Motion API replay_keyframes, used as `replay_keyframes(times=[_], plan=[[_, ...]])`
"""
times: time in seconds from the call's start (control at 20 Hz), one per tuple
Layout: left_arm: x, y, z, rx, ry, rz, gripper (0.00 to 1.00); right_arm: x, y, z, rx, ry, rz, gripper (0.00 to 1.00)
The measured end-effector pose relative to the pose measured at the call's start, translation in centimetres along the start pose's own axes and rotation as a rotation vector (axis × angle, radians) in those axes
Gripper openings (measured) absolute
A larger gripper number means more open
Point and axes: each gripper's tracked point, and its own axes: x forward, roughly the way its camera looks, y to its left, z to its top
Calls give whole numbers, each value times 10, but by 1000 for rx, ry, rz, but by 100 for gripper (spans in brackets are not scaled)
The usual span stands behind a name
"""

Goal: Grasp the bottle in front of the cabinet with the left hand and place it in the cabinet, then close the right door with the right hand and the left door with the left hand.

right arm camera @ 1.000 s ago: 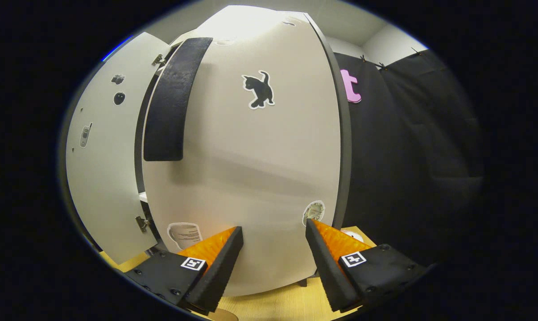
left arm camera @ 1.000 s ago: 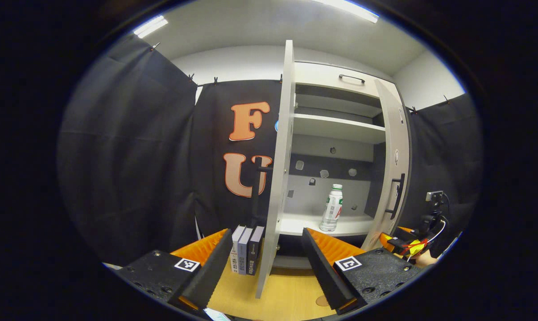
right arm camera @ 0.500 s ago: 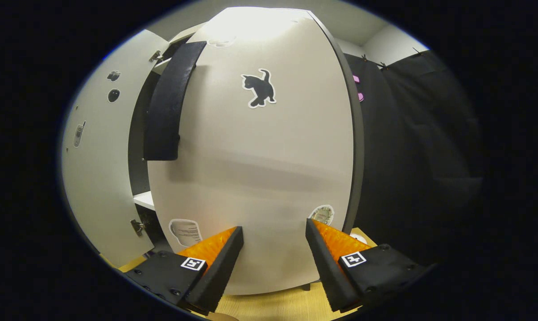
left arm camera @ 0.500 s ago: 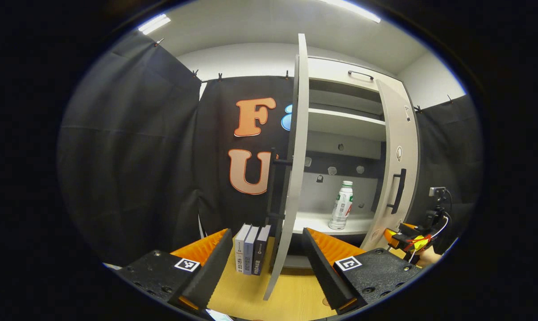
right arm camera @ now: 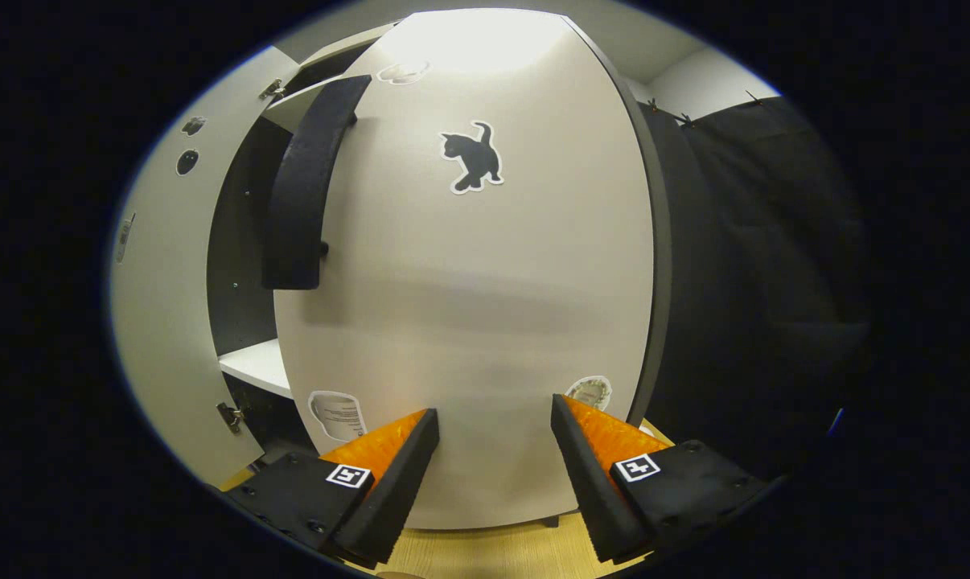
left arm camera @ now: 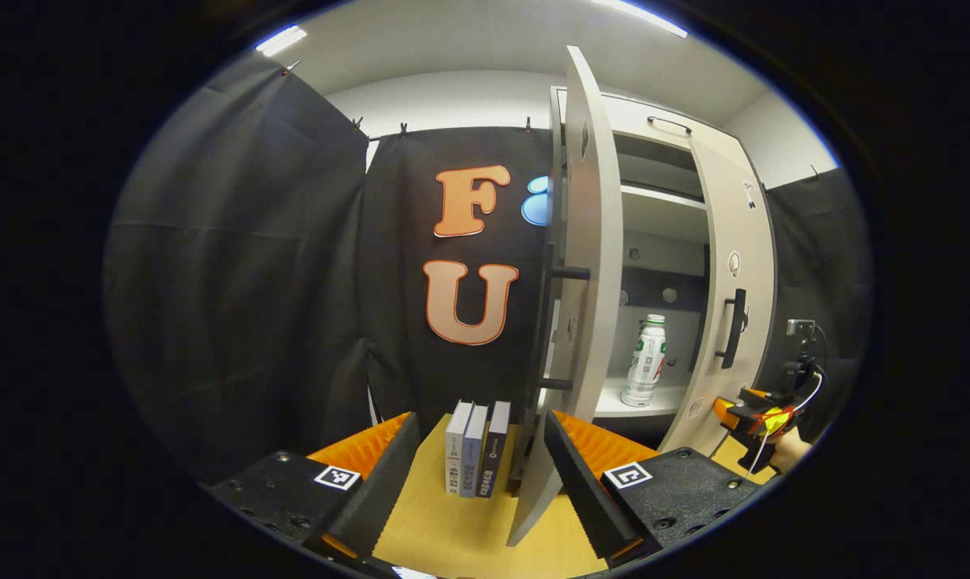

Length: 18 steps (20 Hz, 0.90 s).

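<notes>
- Black cloth hangs behind the wooden tabletop [left arm camera: 461,531] that carries the white cabinet [left arm camera: 662,241].
- Inside it, the bottle [left arm camera: 644,360] stands upright on the lower shelf [left arm camera: 614,402], so I judge the placing step done.
- Its label is green and white with a red mark; I cannot read any writing on it.
- I judge the step in hand to be closing the right door [right arm camera: 485,305]: my right gripper [right arm camera: 489,450] has its jaws wide apart and empty, tips right up against the door's outer face, below the black cat sticker [right arm camera: 470,161] and beside the long black handle [right arm camera: 304,185].
- The door is partly shut, with a gap left at its handle side, so the next move calls for pushing it flush.
- My left gripper [left arm camera: 481,458] is also wide and empty, near the left door [left arm camera: 577,305], which stands open edge-on.
- Three books [left arm camera: 477,446] stand just beside that door; their spine text is too small to read.
</notes>
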Motion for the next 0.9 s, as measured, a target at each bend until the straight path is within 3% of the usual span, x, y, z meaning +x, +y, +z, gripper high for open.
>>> replay_keyframes(times=[0.3, 0.9], plan=[[30, 15, -32, -17, 30, -2, 95, -18, -9, 30, 31, -42, -24, 94], [73, 14, -86, -31, 92, -24, 95, -156, -106, 127, 43, -174, -128, 94]])
